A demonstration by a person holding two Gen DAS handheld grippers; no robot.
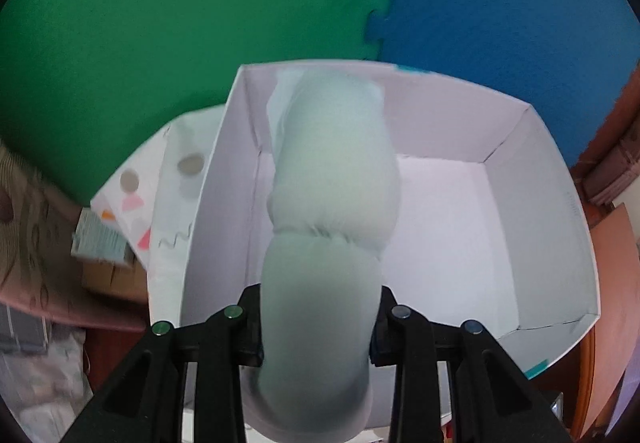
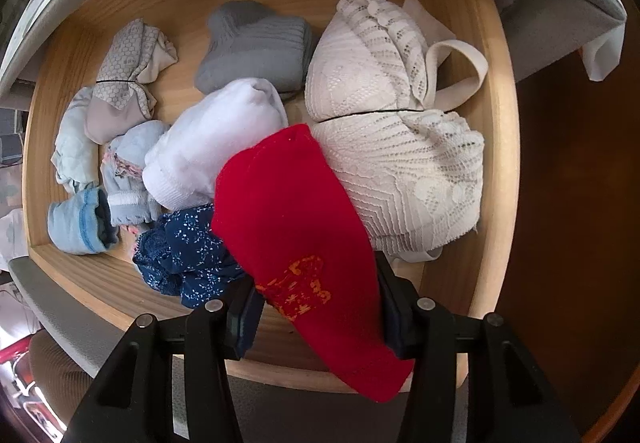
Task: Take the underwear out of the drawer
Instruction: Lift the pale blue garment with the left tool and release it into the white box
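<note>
The left gripper grips a pale mint-green rolled bundle of soft cloth, its jaws pressed against both sides of the roll. The bundle sticks out ahead of the jaws, over an open white cardboard box whose floor looks bare, so the hand is probably carrying this piece there to drop it. Beyond the box lie green and blue foam floor mats. The bundle is blurred, so its exact garment type is hard to tell.

The right gripper points down into a pale wooden drawer. Its jaws, set fairly narrow, close on a red knitted garment with an orange print, which rises between them, likely being picked out next. More underwear remains in the drawer beyond the jaws: a white lace bundle ahead to the right, a white ribbed roll and a grey knitted piece ahead, and a navy floral piece just left of the jaws.
</note>
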